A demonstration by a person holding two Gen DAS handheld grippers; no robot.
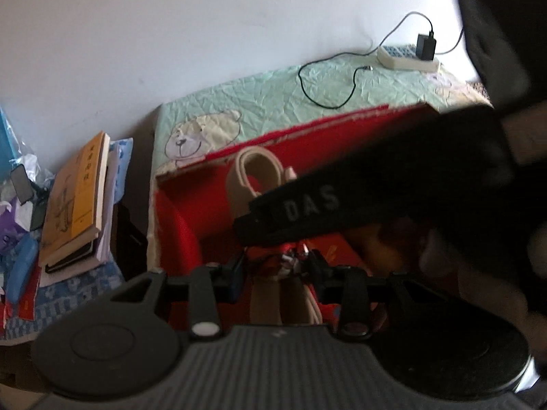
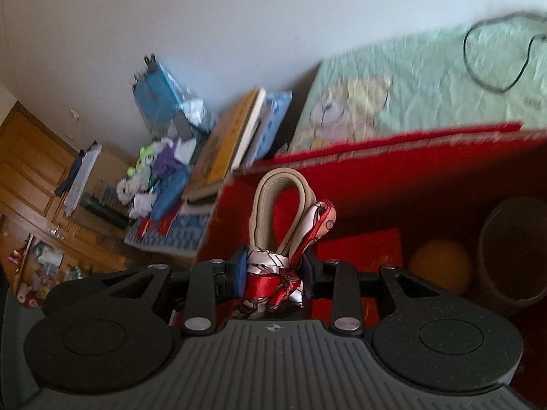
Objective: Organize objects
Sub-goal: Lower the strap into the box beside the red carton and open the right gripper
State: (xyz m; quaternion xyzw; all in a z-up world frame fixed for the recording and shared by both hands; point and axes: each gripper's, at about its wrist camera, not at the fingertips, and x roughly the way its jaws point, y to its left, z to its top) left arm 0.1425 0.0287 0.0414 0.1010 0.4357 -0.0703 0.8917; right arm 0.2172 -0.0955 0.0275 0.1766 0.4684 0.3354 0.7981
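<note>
while each hand-held gripper (image 1: 277, 270) (image 2: 273, 273) pinches one scarf bundle (image 2: 273, 273), one orange ball (image 2: 441, 266) sits nearby.

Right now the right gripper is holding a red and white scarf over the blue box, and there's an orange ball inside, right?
Nearly. The box is red, not blue, as the right wrist view shows. The rest holds: the right gripper is shut on the red and white scarf over it, and an orange ball lies inside.
</note>
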